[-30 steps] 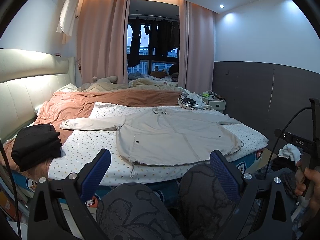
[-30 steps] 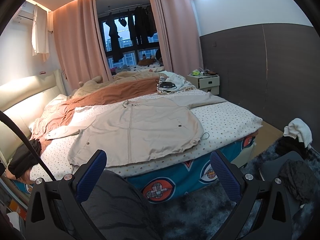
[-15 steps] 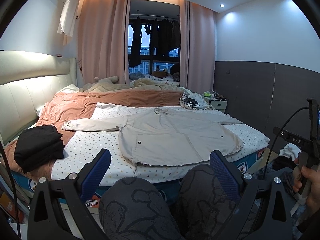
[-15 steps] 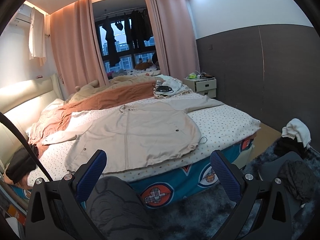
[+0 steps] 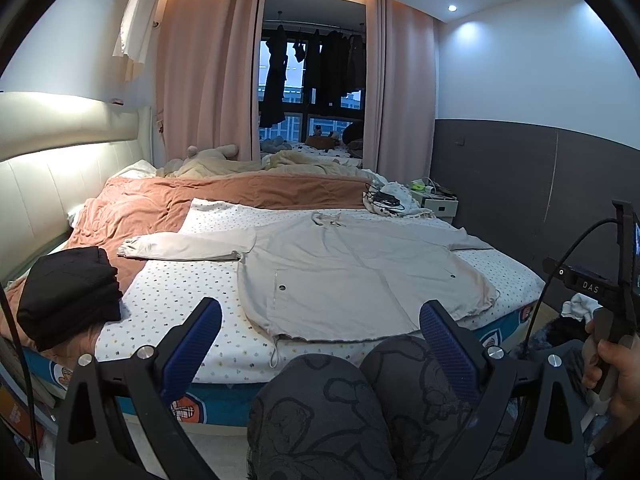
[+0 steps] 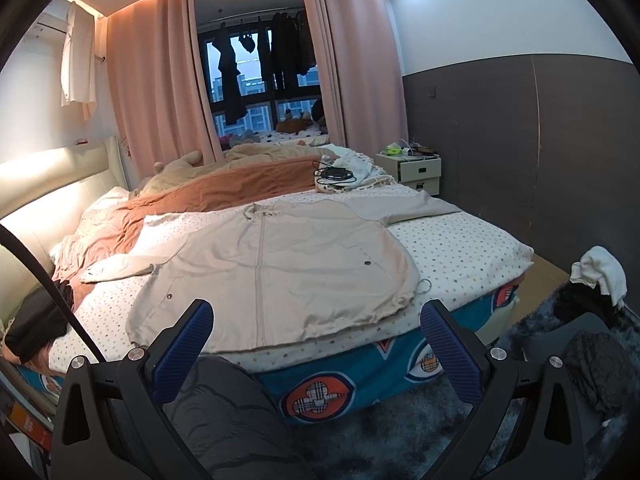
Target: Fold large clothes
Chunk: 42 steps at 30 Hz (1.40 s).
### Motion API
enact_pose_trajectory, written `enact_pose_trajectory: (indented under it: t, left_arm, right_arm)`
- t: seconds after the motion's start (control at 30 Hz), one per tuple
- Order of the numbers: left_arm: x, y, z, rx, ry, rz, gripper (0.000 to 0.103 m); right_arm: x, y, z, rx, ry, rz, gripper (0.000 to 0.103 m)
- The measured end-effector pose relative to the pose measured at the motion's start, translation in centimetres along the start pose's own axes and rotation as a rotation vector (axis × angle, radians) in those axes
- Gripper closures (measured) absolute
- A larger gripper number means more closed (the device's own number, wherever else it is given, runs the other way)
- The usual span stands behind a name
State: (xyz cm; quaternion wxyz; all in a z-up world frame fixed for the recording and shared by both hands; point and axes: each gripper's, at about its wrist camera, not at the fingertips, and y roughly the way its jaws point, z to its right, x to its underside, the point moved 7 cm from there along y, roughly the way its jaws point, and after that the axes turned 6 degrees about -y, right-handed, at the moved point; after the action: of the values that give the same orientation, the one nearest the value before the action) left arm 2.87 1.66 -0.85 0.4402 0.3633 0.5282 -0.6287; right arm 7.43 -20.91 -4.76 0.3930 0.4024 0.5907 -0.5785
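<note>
Lying flat: beige jacket [image 5: 352,272] (matte, creased)

The jacket [image 5: 344,272] is matt beige cloth, lightly creased, with small dark metal snaps. The sheet [image 5: 188,292] under it is matt dotted cotton. At ten o'clock the blanket [image 5: 168,208] looks soft and rumpled. Each tool [image 5: 320,340] [image 6: 316,340] has matt black plastic arms, ribbed blue pads [image 6: 448,352] and shiny screws. The rug [image 6: 400,440] is shaggy.

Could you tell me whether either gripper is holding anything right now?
Nothing is held: the left gripper and right gripper are open, short of the beige jacket.
</note>
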Motion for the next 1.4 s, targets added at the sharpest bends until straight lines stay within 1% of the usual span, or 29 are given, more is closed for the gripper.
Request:
enact_pose_trajectory:
  t: [0.17,0.27,0.37,0.63,0.67,0.8,0.97,1.07,1.27,1.4]
  left_arm:
    - [-1.1,2.7,-1.4,-0.019,-0.025,-0.029,0.002]
    - [-1.9,4.3,-2.4,-0.033,-0.032,-0.029,0.002]
    - [-2.9,6.3,-3.7,-0.064,-0.047,-0.036,0.002]
    - [-5.3,10.9,-7.1,-0.107,-0.098,-0.065,0.002]
    - [-5.6,11.5,-7.6,-0.123,-0.098,-0.071,0.002]
    - [-6.7,13.7,-9.3,-0.17,-0.1,-0.082,0.002]
    - [-8.2,16.1,-11.8,-0.204,-0.141,-0.1,0.002]
    - [-9.2,17.2,-13.4,-0.236,-0.146,-0.094,0.002]
    - [-11.3,20.1,-17.4,-0.289,-0.179,-0.091,0.002]
    - [-12.1,22.3,-19.9,-0.305,-0.204,-0.104,0.002]
  right_arm:
    - [-1.3,3.4,-1.1,-0.01,-0.019,-0.006,0.0]
    - [-2.1,6.1,-1.5,-0.021,-0.012,-0.02,0.0]
    - [-3.0,8.8,-2.0,-0.006,-0.019,-0.043,0.0]
    - [-5.6,14.2,-4.2,-0.038,-0.02,-0.072,0.0]
    - [-5.9,14.9,-4.6,-0.043,-0.019,-0.073,0.0]
    - [-7.0,17.3,-5.4,-0.078,-0.019,-0.087,0.0]
    - [-8.4,20.3,-6.7,-0.127,-0.034,-0.097,0.0]
    - [-9.0,22.1,-7.2,-0.152,-0.033,-0.103,0.0]
    - [-10.4,26.3,-8.6,-0.236,-0.022,-0.123,0.0]
    - [-11.4,29.6,-9.7,-0.297,-0.003,-0.148,0.0]
